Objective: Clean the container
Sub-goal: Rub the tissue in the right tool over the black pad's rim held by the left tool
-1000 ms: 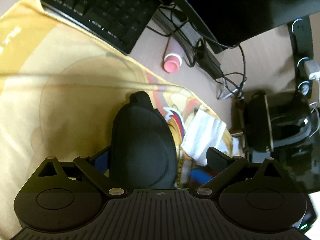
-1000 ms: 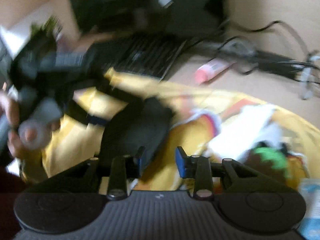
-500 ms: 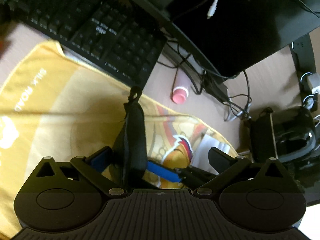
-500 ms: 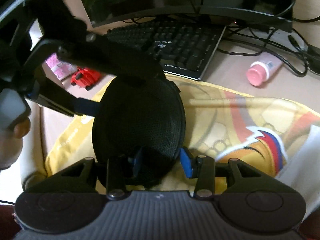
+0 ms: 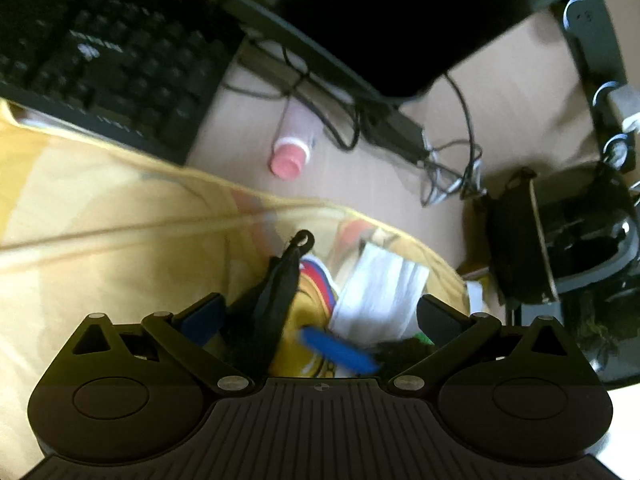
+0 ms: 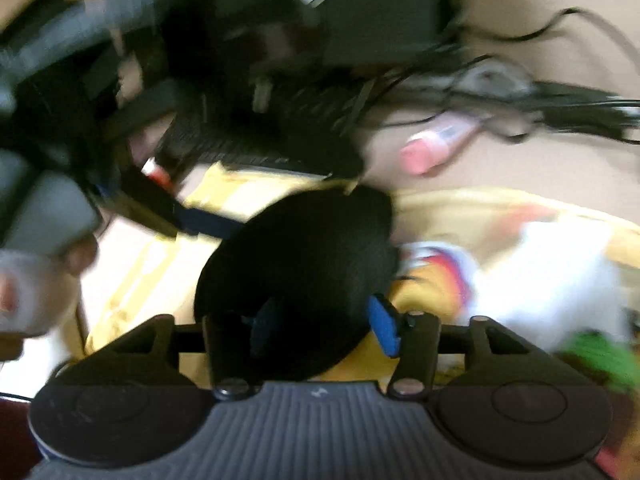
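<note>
black case (image 6: 304, 264) stands on edge over the yellow cloth (image 5: 100, 232), between the right gripper (image 6: 320, 324) jaws, which have just been opening; contact is lost in blur. left gripper (image 5: 320, 316) gapes wide, the case near its left finger. keyboard (image 5: 100, 60) and cables (image 5: 448, 168) crowd the cloth's far edge.

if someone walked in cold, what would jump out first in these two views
The black oval case stands out first, dark against the bright yellow printed cloth, between the fingers of the right claw, whose jaws have just been opening. Beside it lies a white tissue, and beyond the cloth a pink-capped tube rests on the desk near the black keyboard.
</note>
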`<state>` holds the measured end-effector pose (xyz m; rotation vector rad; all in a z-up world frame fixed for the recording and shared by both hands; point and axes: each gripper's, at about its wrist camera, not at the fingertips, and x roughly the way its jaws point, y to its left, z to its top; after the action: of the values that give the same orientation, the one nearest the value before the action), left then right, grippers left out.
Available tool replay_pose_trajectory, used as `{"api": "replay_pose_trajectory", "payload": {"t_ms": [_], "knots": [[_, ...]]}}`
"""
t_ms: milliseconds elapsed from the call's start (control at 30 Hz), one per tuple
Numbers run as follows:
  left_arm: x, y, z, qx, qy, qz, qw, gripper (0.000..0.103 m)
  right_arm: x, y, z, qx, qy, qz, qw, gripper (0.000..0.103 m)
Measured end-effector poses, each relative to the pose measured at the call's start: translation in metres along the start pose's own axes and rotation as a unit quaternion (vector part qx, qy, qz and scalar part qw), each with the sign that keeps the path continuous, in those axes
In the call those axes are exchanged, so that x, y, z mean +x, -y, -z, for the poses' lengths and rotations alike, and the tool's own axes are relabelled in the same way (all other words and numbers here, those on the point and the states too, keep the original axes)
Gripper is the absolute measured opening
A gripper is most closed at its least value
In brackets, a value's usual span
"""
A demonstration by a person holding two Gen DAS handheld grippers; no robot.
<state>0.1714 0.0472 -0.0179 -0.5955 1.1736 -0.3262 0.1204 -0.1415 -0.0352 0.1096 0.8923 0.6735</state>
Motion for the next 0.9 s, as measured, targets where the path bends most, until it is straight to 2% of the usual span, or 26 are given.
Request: {"api": "replay_pose_trajectory", "payload": {"t_ms": [133, 233, 300, 333, 433, 533, 633, 733, 900], "knots": [[0.020, 0.004, 0.004, -0.003, -0.031, 0.012, 0.9994, 0.103, -0.028, 0.023, 0.007, 0.033, 0.019, 0.033, 0.999, 0.059], [0.022, 0.003, 0.008, -0.002, -0.042, 0.013, 0.9990, 0.103, -0.037, 0.026, 0.013, 0.050, 0.020, 0.015, 0.998, 0.055], [0.019, -0.003, 0.011, -0.005, -0.044, 0.013, 0.9989, 0.103, -0.037, 0.016, 0.018, 0.018, 0.017, 0.029, 0.999, 0.053], [0.017, -0.006, 0.013, -0.005, -0.043, 0.013, 0.9990, 0.103, -0.036, 0.010, 0.021, -0.003, 0.015, 0.041, 0.999, 0.047], [0.011, -0.012, 0.023, 0.025, -0.032, 0.015, 0.9991, 0.103, -0.035, -0.001, 0.027, -0.048, 0.009, 0.076, 0.996, 0.046], [0.004, -0.007, 0.038, 0.101, -0.003, -0.020, 0.9946, 0.103, -0.038, -0.003, 0.031, -0.065, 0.005, 0.093, 0.994, 0.042], [0.001, 0.003, 0.054, 0.185, 0.018, -0.073, 0.9798, 0.103, -0.045, 0.000, 0.029, -0.042, 0.006, 0.082, 0.996, 0.042], [0.009, 0.003, 0.059, 0.195, 0.006, -0.090, 0.9767, 0.103, -0.051, 0.002, 0.025, -0.017, 0.011, 0.068, 0.997, 0.042], [0.018, -0.007, 0.056, 0.168, -0.009, -0.100, 0.9807, 0.103, -0.051, -0.007, 0.011, -0.022, 0.039, 0.081, 0.996, 0.041]]}}
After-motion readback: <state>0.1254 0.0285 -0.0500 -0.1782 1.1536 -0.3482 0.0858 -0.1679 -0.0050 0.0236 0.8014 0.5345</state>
